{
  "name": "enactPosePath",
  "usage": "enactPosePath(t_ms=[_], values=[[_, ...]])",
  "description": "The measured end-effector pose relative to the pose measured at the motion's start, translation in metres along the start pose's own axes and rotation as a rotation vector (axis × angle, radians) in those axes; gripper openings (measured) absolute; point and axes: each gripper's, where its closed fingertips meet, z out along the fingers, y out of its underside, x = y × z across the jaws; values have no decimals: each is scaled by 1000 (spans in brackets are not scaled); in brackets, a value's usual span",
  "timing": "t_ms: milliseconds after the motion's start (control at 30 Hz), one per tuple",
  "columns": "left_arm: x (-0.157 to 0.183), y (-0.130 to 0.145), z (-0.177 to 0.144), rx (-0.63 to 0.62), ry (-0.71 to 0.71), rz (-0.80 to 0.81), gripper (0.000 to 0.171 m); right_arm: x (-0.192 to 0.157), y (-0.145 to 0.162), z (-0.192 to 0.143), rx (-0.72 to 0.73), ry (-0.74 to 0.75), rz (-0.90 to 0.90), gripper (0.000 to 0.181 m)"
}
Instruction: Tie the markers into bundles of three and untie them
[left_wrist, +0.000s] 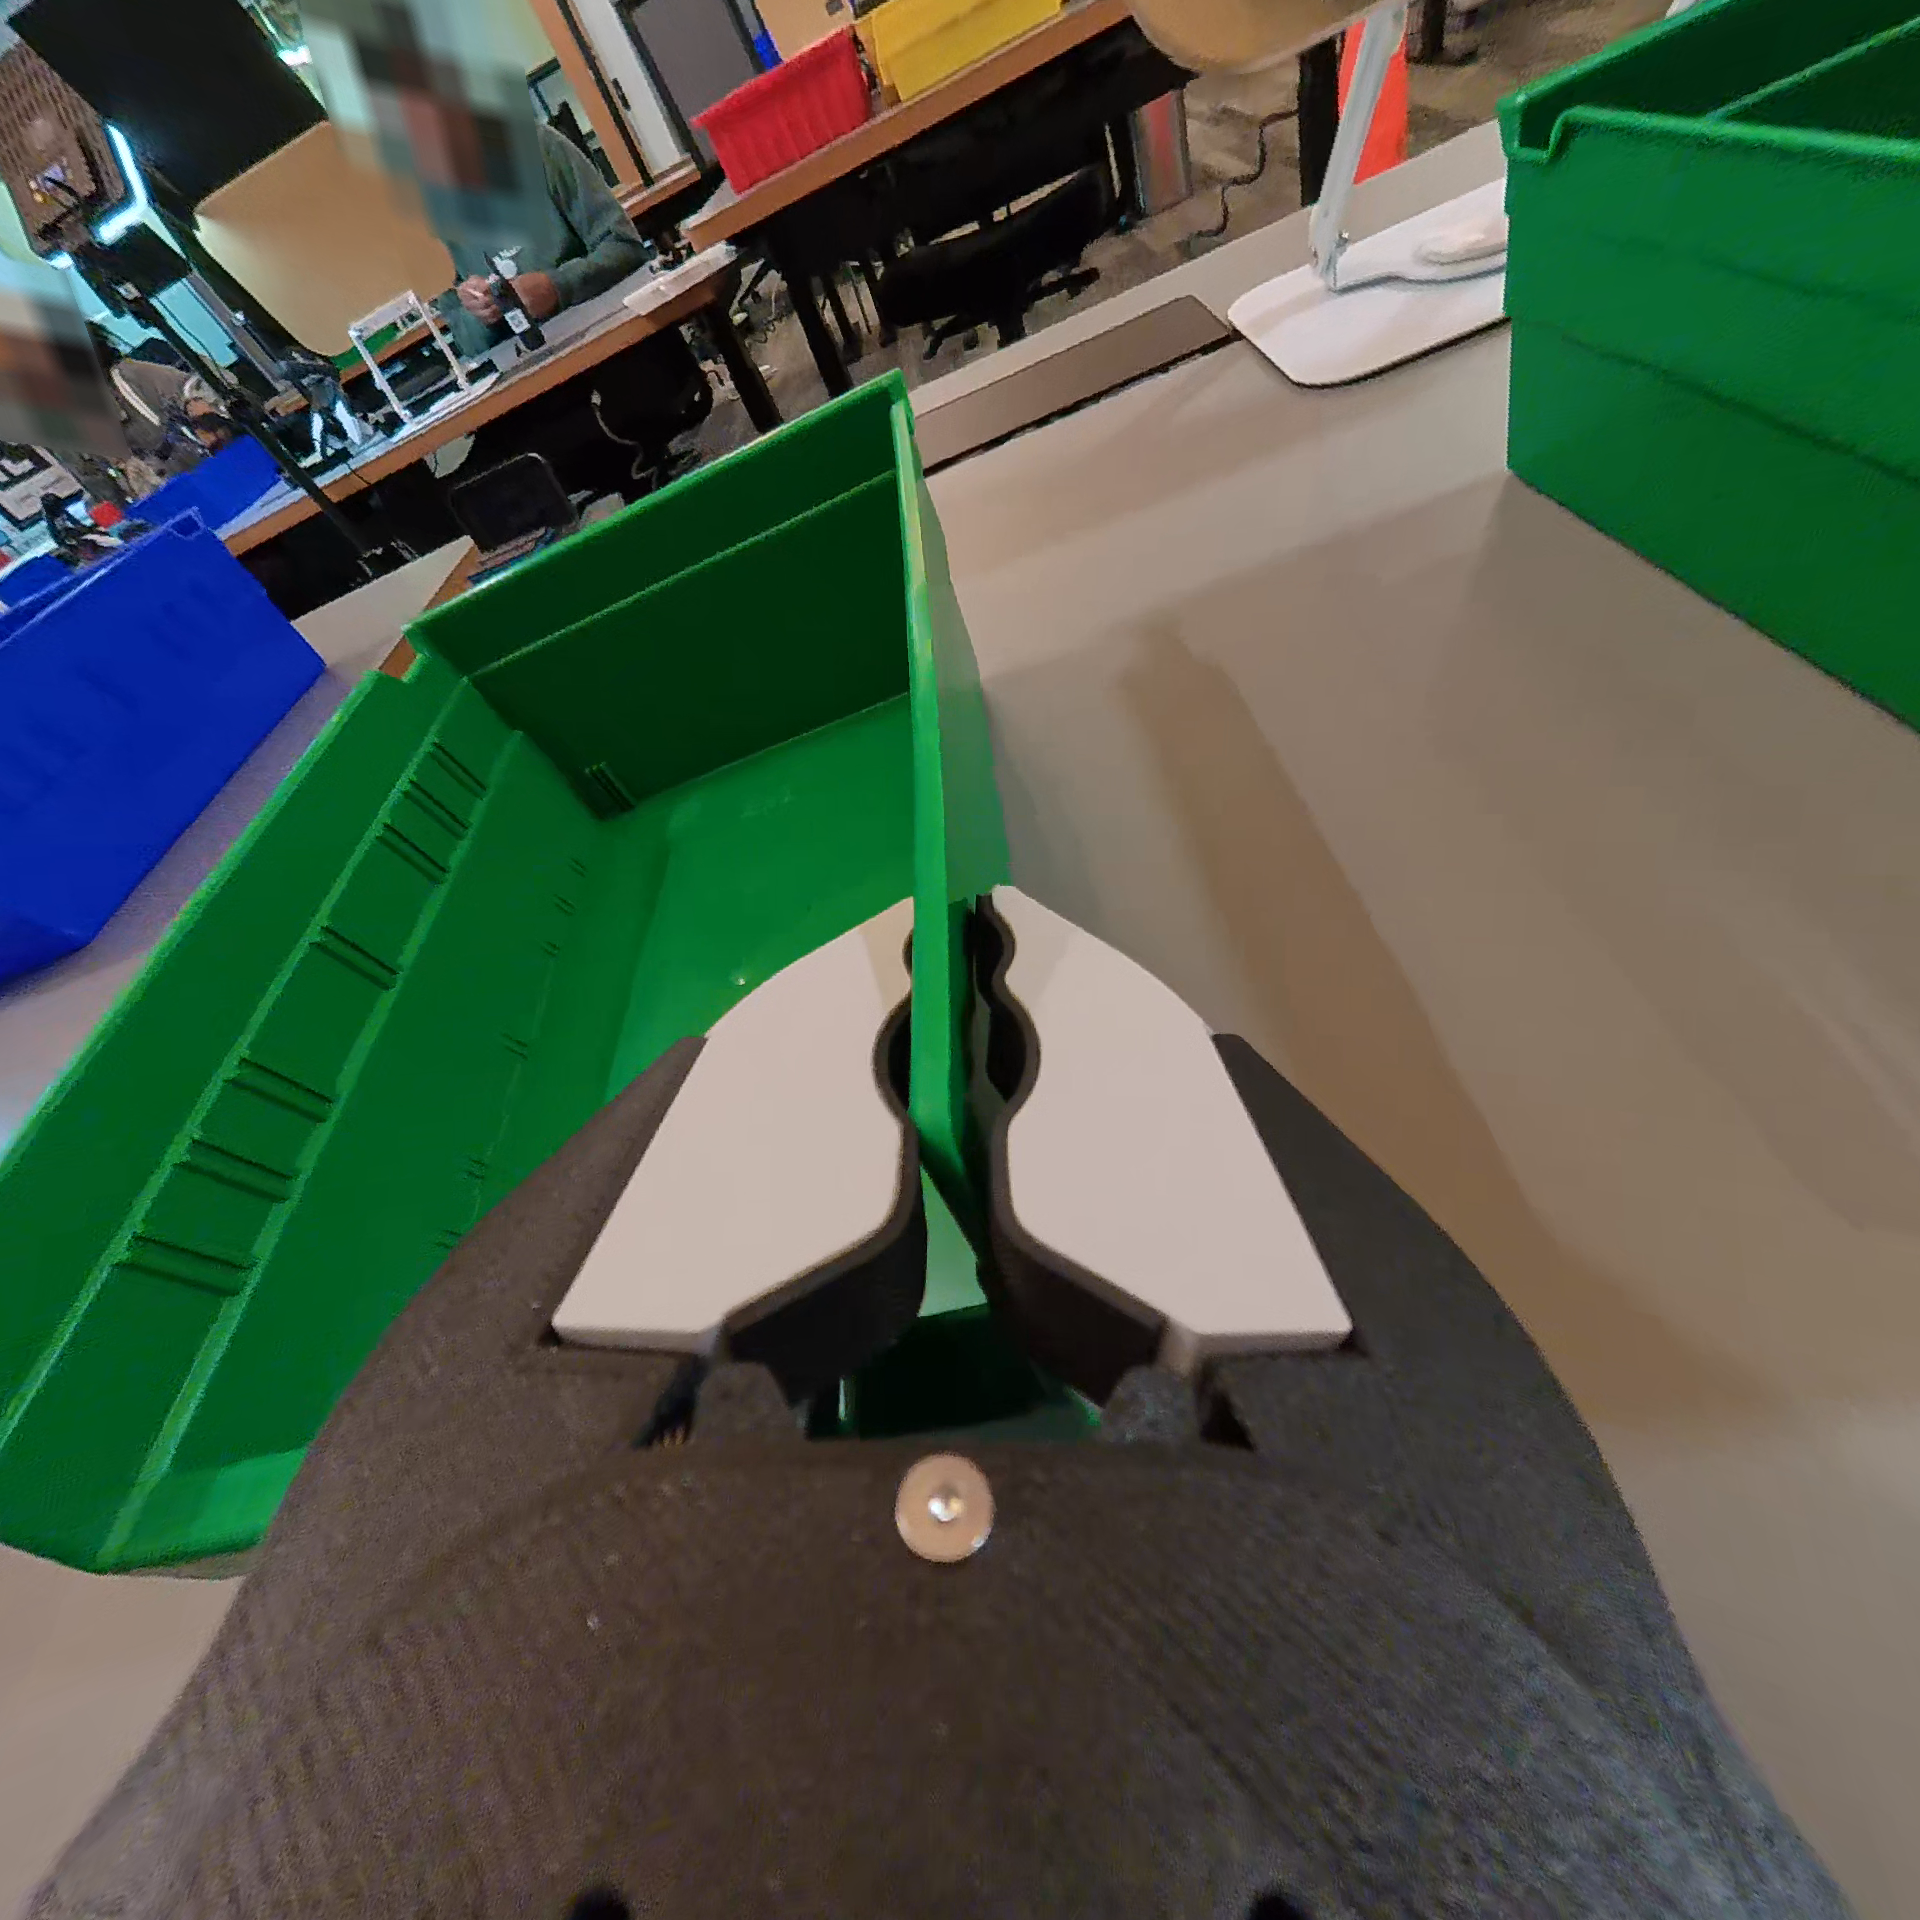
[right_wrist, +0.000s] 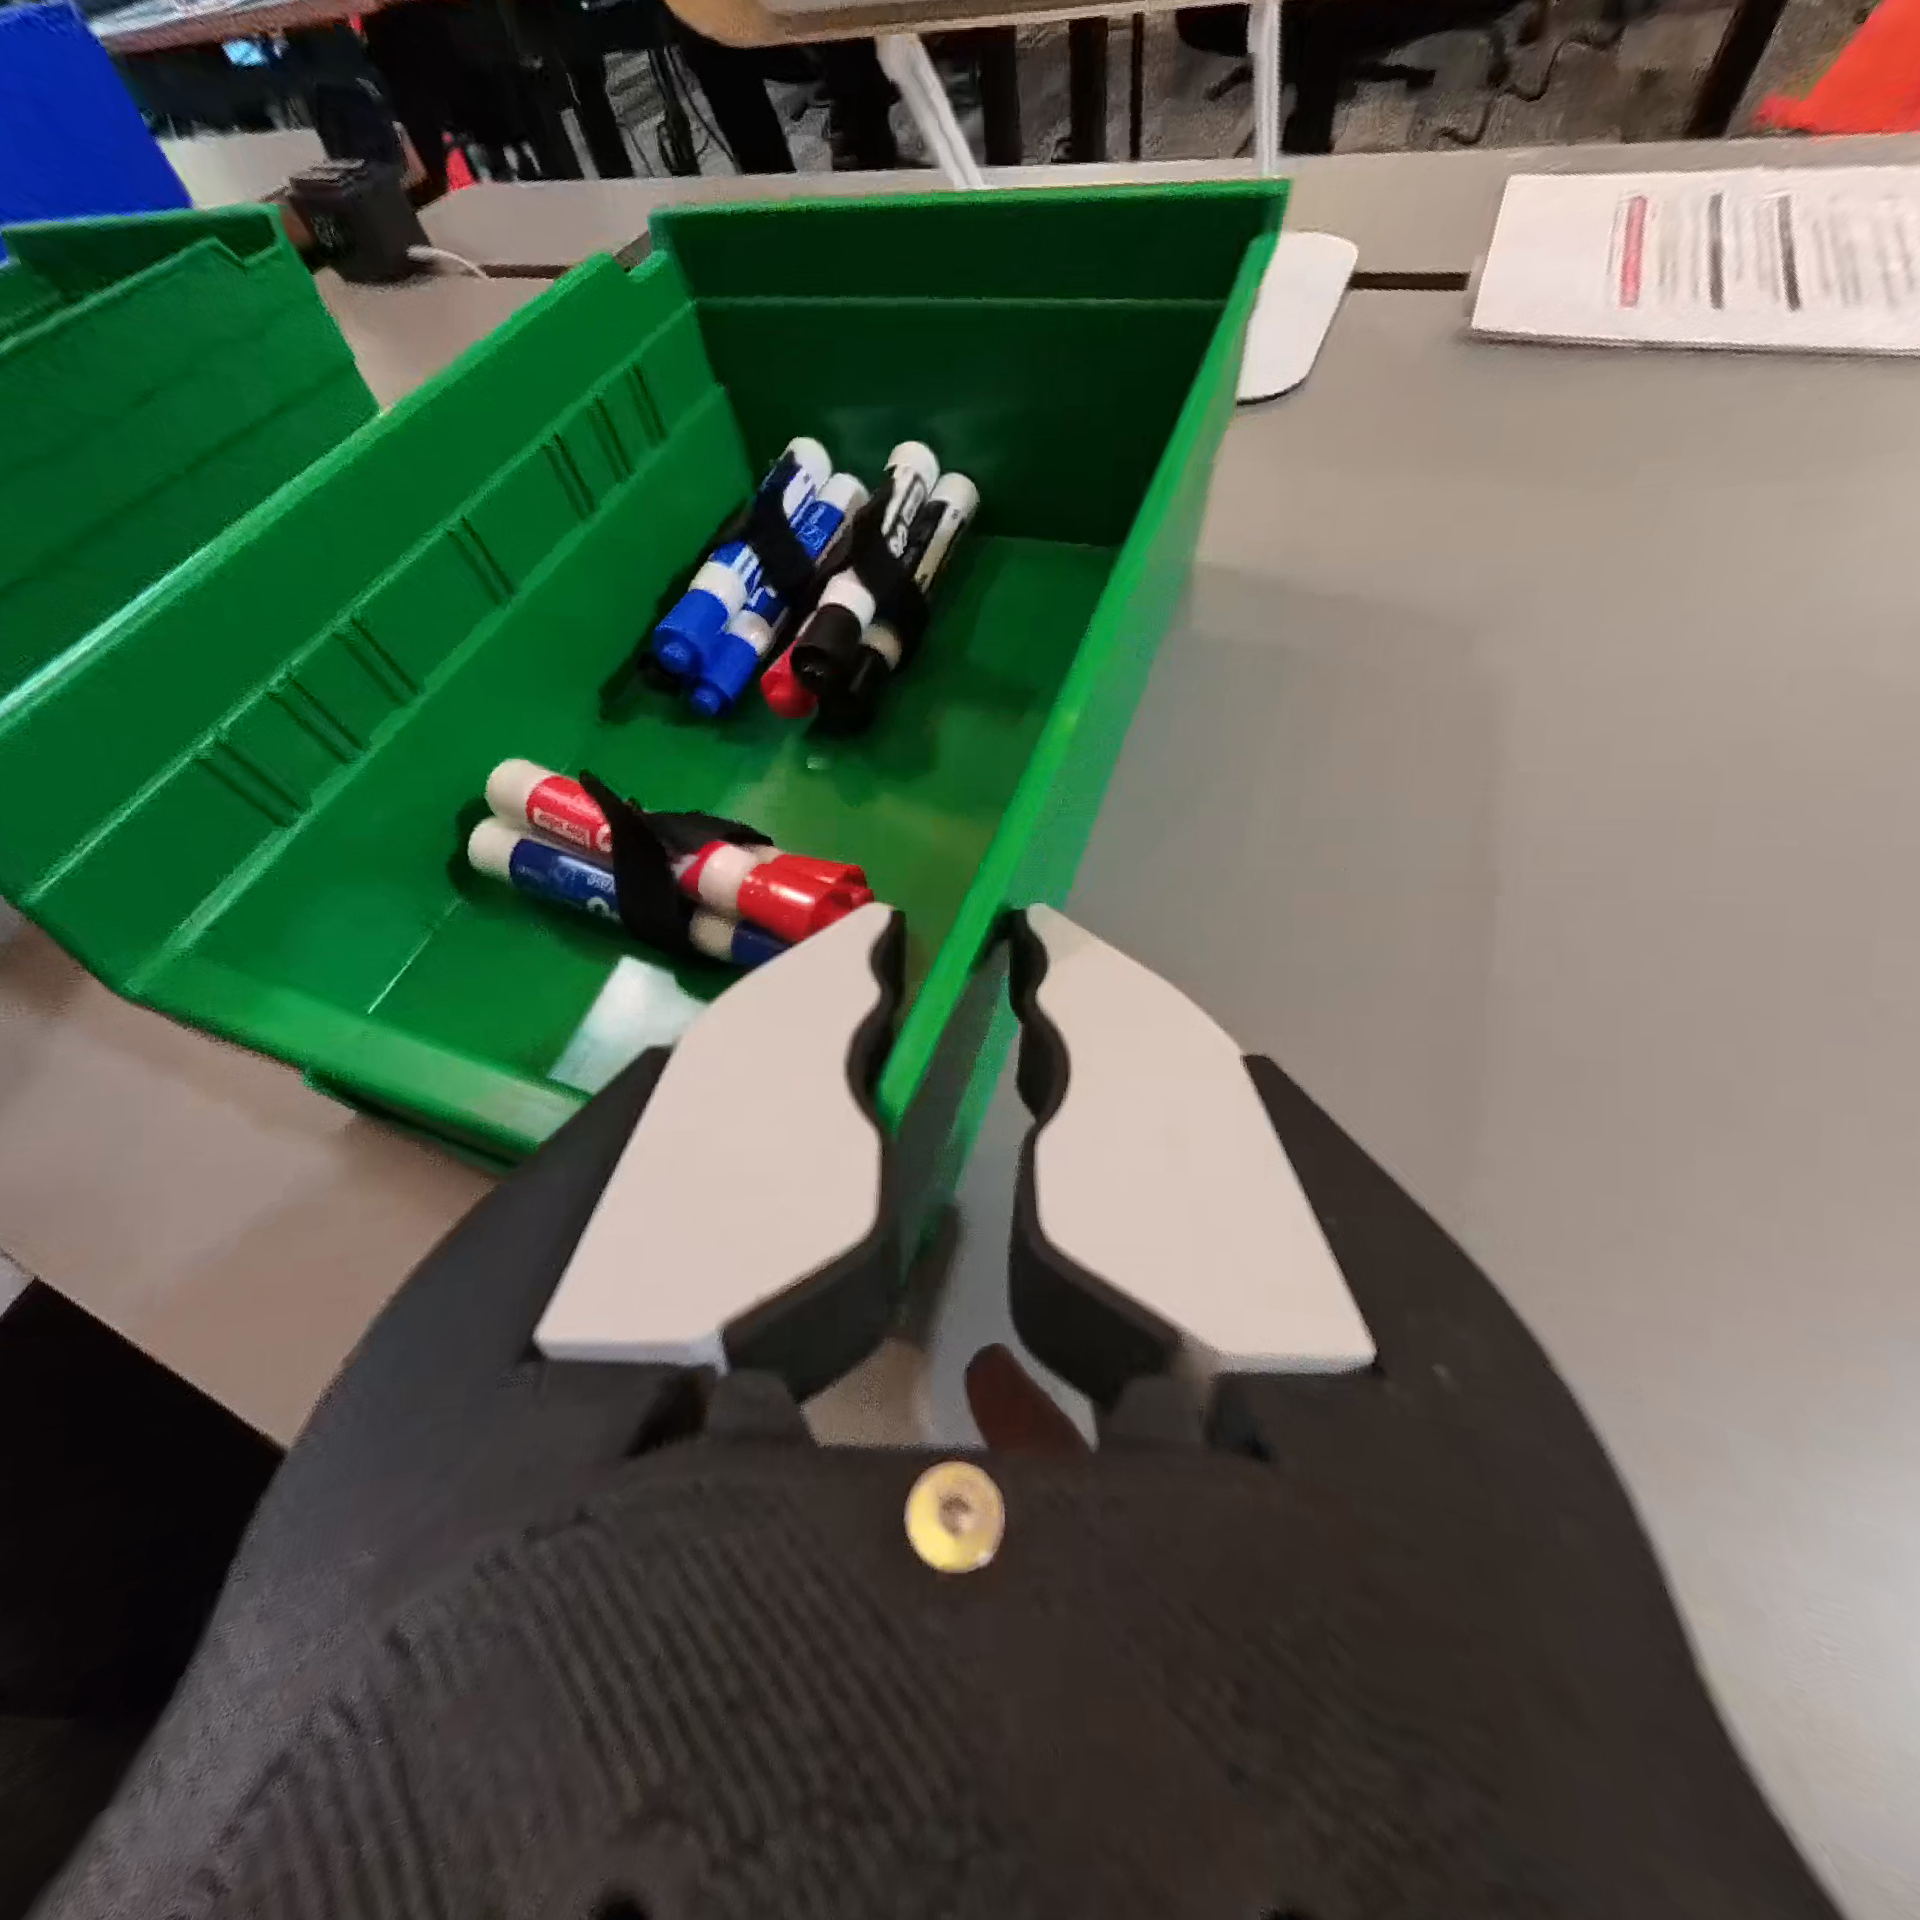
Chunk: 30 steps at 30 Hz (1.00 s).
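Note:
My left gripper (left_wrist: 948, 925) is shut on the right side wall of an empty green bin (left_wrist: 675, 665) that rests on the grey table. One finger is inside the bin and one is outside. My right gripper (right_wrist: 954, 930) is open and straddles the right side wall of another green bin (right_wrist: 987, 343). That wall lies against the left finger, with a gap to the right finger. This bin holds three strapped marker bundles: a red and blue one (right_wrist: 665, 862) near my fingers, a blue one (right_wrist: 758, 582), and a black and red one (right_wrist: 883, 592) farther back.
A blue bin (left_wrist: 125, 727) stands at the left and stacked green bins (left_wrist: 1714, 416) at the right. A white lamp base (left_wrist: 1371, 301) sits behind. A printed sheet (right_wrist: 1714, 260) lies at the far right and another green bin (right_wrist: 156, 395) at the left. A person (left_wrist: 561, 239) sits at a far table.

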Motion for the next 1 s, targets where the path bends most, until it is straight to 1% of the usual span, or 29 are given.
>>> enactPosePath(t_ms=[100, 233, 300, 433, 533, 633, 733, 833, 1000], values=[[-5, -8, -4, 18, 1, -16, 6, 9, -1, 0, -15, 47, -22, 12], [-13, -19, -10, 55, -5, -61, 5, 8, -2, 1, -15, 87, 2, 9], [-15, -21, -12, 57, -2, -72, 5, 4, -1, 1, -20, 97, -1, 9], [-20, -26, -17, 61, -19, -34, 5, -11, -1, 6, -16, 86, 3, 9], [-32, -38, -26, 100, -62, -17, 5, -29, -3, 14, -9, 64, 9, 8], [-48, -58, -45, 128, -87, -3, 5, -52, -6, 28, 0, 51, 26, 7], [-61, -80, -66, 128, -94, -19, 5, -83, -11, 48, 6, 43, 53, 6], [-67, -99, -83, 121, -69, -77, 5, -120, -16, 70, 15, 48, 123, 6], [-69, -120, -103, 168, -2, -166, 5, -191, -24, 106, 26, 5, 194, 9]])
